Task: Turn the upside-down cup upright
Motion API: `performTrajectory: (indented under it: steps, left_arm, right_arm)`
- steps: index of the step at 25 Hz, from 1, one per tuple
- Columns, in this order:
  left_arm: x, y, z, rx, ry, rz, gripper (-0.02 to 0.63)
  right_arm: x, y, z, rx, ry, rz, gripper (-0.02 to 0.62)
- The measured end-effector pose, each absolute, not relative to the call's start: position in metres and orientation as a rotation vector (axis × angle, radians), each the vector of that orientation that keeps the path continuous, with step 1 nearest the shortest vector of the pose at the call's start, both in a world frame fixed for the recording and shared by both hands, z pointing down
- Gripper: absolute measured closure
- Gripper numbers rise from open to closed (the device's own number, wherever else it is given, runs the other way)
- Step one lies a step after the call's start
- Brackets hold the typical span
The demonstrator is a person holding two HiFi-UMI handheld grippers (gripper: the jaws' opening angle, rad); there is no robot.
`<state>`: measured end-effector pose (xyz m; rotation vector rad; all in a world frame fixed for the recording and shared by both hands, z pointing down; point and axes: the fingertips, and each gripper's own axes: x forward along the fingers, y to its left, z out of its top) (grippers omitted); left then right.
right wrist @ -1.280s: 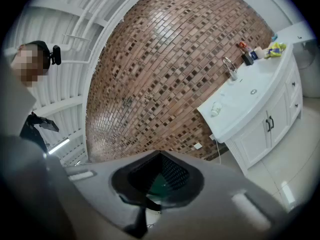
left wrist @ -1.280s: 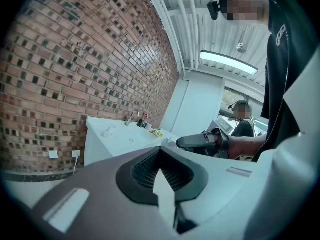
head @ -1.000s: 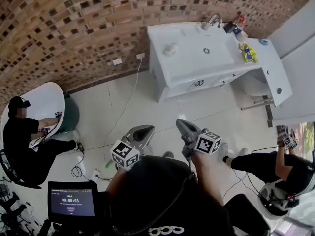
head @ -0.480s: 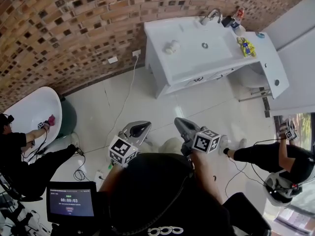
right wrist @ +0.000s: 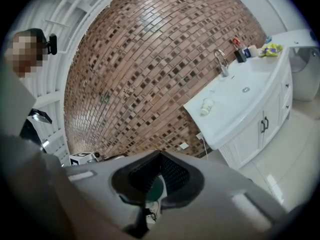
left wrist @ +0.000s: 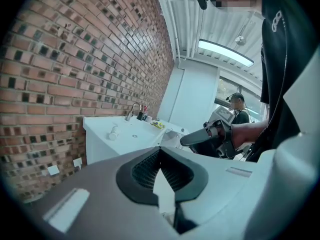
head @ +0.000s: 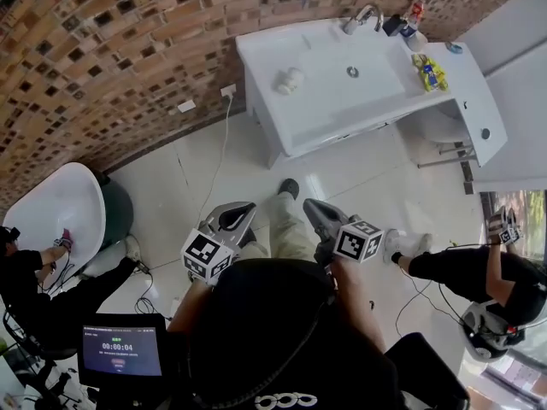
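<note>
White vanity top [head: 329,114] set against the brick wall [head: 102,49], small white cup [head: 289,80] near its left end, faucet [head: 365,15] at the back edge, dark and red containers [head: 403,24] just beside it, yellow packet [head: 428,72] toward the right end.

the left hand-held gripper [head: 232,219] sits just left of the frame's centre and the right hand-held gripper [head: 314,212] just right of it, side by side, both pointing toward the top of the frame. each one's jaws are closed together with nothing between them. the right forearm [head: 352,290] runs back toward the lower centre.
</note>
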<state>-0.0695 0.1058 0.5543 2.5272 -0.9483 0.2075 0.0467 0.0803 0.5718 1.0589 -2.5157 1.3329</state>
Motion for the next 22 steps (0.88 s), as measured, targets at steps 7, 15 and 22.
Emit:
performTrajectory:
  steps: [7,15,22]
  left_arm:
    - [-0.057,0.009,0.54,2.517,-1.046,0.254,0.591]
    - [-0.021,-0.088,0.521,2.479,-1.104,0.227,0.591]
    - [-0.007,-0.121,0.526,2.429,-1.099,0.23,0.591]
  right_arm:
    - [0.06,-0.036,0.563,0.981,-2.602,1.334,0.603]
    - [0.101,-0.144,0.559,0.888,-2.622,1.435,0.603]
    - [0.098,-0.182,0.578,0.813,-2.551,1.534,0.601]
